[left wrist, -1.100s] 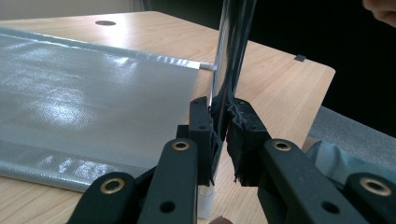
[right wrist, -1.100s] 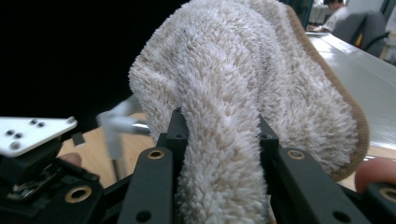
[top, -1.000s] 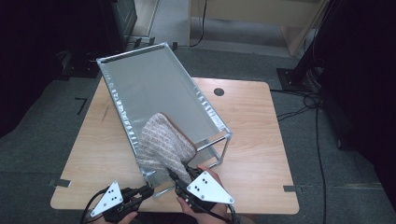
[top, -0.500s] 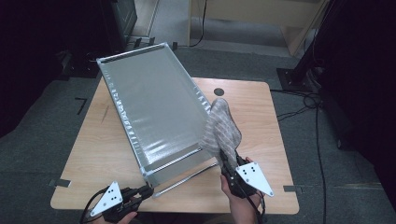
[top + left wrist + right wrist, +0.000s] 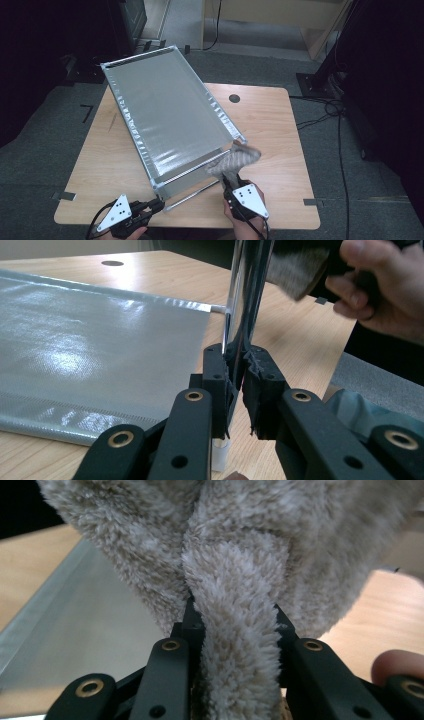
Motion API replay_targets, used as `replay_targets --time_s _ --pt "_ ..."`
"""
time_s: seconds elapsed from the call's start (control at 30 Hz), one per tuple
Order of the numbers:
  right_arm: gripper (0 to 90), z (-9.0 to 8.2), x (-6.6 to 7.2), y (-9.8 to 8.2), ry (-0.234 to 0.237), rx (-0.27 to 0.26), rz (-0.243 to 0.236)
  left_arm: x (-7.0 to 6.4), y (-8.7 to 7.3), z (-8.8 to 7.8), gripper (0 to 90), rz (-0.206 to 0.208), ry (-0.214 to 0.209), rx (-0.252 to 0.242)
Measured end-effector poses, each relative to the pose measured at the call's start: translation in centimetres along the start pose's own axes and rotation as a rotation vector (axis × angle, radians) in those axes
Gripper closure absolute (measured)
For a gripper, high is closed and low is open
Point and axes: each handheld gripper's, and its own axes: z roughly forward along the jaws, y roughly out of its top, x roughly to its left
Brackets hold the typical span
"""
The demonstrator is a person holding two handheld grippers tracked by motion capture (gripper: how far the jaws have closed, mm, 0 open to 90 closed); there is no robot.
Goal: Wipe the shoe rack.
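Overhead forward-down view; two close jaw-level views sharing table (image 5: pixel 280 125).

Foil tray (image 5: pixel 165 120) tilted on table (image 5: pixel 270 125), left of centre; fleece cloth (image 5: pixel 235 160) at its near right corner, cable hole (image 5: pixel 233 98) behind.

cloth (image 5: pixel 235 161): beige, fuzzy | tray (image 5: pixel 165 115): shiny silver | table (image 5: pixel 270 130): light wood | tongs: black

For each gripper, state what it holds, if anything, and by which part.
The left gripper pinches the silver bag at its near corner edge. The right gripper clamps a bunched fold of the fluffy beige cloth.
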Motion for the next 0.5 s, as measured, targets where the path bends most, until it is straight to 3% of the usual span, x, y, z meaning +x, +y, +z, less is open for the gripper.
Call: replay_targets --time_s 0.1,0.2,0.3,0.33,0.37,0.43,0.47,0.5 --pt "70.9 0.9 1.0 -0.9 0.046 0.061 -0.003 0.0 0.0 0.0 80.9 0.001 -0.002 0.000" --pt "70.9 2.1 1.7 -1.7 0.102 0.144 0.037 0.0 0.0 0.0 80.9 0.001 -0.004 0.000" --pt "70.8 2.2 1.6 -1.5 0.107 0.133 0.056 0.0 0.0 0.0 80.9 0.003 -0.005 -0.001" --pt "70.9 1.8 1.0 -0.7 0.097 0.098 0.086 0.1 0.0 0.0 80.9 0.003 -0.006 0.000" --pt "70.9 1.8 1.0 -0.7 0.097 0.098 0.086 0.1 0.0 0.0 80.9 0.004 -0.006 0.000" --pt "71.0 1.1 -0.1 0.3 0.074 0.051 0.144 0.1 -0.1 0.0 80.9 0.004 -0.007 0.000" --pt "71.3 0.2 -1.4 1.2 0.049 0.009 0.195 0.1 -0.1 0.0 80.9 0.005 -0.006 -0.001" --pt "71.3 0.2 -1.4 1.2 0.049 0.009 0.195 0.1 -0.1 0.0 80.9 0.005 -0.006 -0.001"
